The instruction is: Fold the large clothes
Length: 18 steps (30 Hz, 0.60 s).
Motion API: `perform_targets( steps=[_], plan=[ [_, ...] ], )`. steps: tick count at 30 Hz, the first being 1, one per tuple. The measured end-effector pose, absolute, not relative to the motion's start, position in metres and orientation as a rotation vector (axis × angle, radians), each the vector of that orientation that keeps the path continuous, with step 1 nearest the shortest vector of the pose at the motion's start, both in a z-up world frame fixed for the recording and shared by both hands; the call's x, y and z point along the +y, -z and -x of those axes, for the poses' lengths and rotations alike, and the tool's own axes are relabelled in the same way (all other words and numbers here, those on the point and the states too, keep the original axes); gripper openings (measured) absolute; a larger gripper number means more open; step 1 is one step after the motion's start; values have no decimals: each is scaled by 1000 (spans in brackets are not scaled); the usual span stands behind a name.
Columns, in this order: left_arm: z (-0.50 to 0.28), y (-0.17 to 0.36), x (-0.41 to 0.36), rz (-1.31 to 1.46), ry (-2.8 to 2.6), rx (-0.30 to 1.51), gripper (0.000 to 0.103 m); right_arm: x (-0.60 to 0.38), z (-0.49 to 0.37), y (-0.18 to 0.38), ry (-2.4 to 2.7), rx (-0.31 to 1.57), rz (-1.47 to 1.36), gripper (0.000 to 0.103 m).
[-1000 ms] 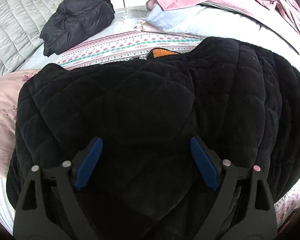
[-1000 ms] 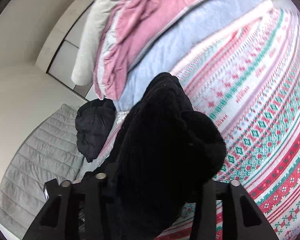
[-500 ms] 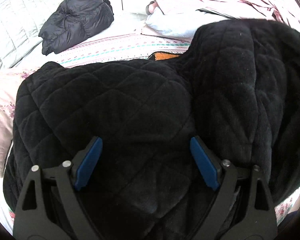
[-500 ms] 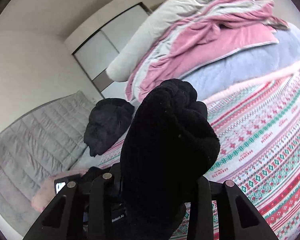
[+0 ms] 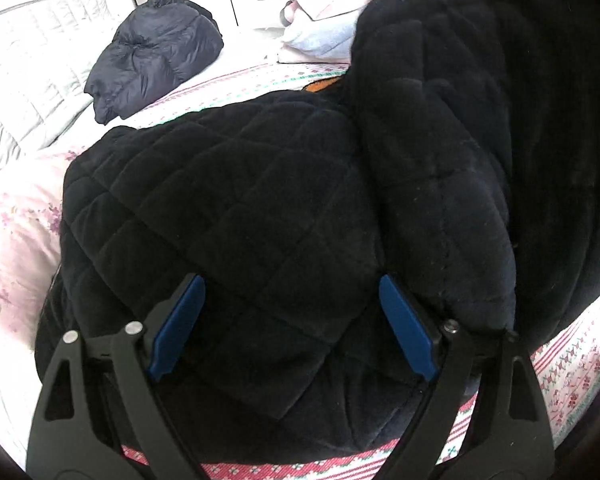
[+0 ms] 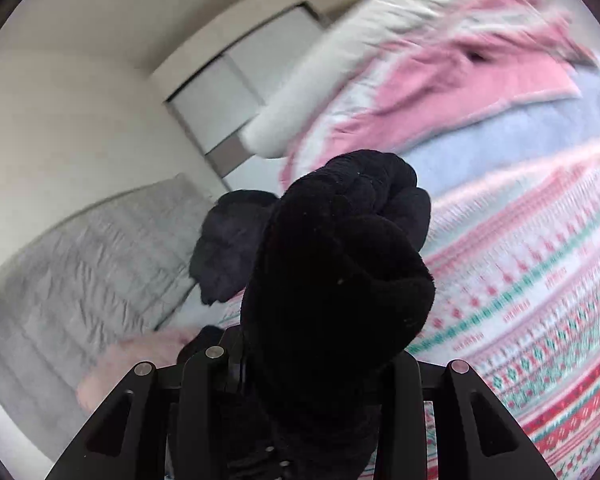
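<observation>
Coat: my big black quilted coat (image 5: 236, 208) lies on the patterned bedspread (image 5: 572, 364).
Left gripper (image 5: 292, 320): spread wide over the coat, gripping nothing.
Right gripper (image 6: 300, 364): squeezed tight on a bunched part of the coat (image 6: 340, 280) (lifted up).
Far off: a dark puffy jacket (image 5: 156, 68).

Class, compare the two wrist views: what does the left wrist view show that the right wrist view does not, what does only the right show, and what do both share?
Only the left wrist view shows the left tongs open over the quilted black coat spread on the bed, with an orange patch peeking out behind it.

Only the right wrist view shows the right tongs shut on a bunched part of the coat, and the grey quilted headboard in full.

Both show the dark puffer jacket and the patterned bedspread.
</observation>
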<state>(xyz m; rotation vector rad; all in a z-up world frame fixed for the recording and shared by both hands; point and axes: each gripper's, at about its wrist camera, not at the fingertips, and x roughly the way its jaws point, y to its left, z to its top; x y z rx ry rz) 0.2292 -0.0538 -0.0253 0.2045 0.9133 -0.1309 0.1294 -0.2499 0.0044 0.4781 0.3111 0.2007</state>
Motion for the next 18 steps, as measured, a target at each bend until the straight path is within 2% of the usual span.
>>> perform_targets(
  steps=[5, 10, 15, 18],
  plan=[
    [-219, 7, -38, -171, 182, 938, 88, -256, -129, -5, -184, 302, -494, 36],
    [-198, 28, -58, -307, 149, 857, 88, -240, -128, -9, -210, 303, -453, 36],
    [-216, 22, -37, -218, 183, 955, 87, -187, -113, -25, -270, 271, -221, 36],
    [-210, 1, -20, -151, 192, 901, 87, -193, -112, -30, -264, 274, -248, 36]
  ],
)
